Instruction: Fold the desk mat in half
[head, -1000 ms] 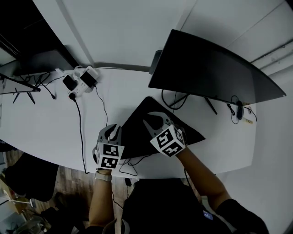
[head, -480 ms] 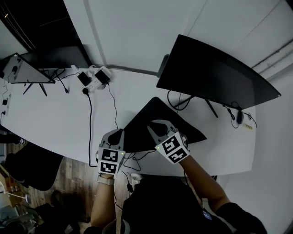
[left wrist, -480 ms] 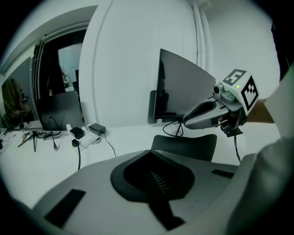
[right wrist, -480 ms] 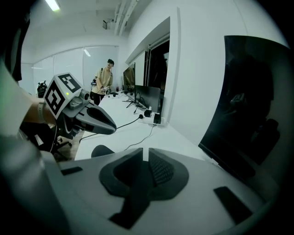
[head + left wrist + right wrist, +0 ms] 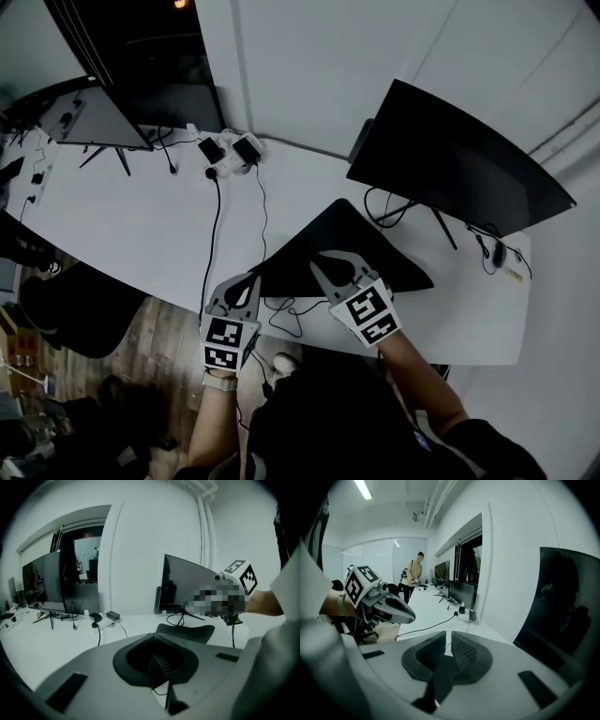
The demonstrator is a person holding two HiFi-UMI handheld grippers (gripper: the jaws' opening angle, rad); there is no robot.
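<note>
At a white surface's (image 5: 131, 234) front edge, the left tool (image 5: 251, 281) and right tool (image 5: 324, 265), jaws just clamped shut, pinch the black desk mat's (image 5: 354, 246) near corners, apparently to carry them over for folding.

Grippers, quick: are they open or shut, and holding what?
Left gripper: shut on the desk mat.
Right gripper: shut on the desk mat too.

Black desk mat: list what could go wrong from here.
1. The left gripper and right gripper, its jaws just closed further, pinch only the thin near edge of the black desk mat; it could slip out mid-fold.
2. The thin black cable looped on the white desk by that edge could get dragged along.
</note>
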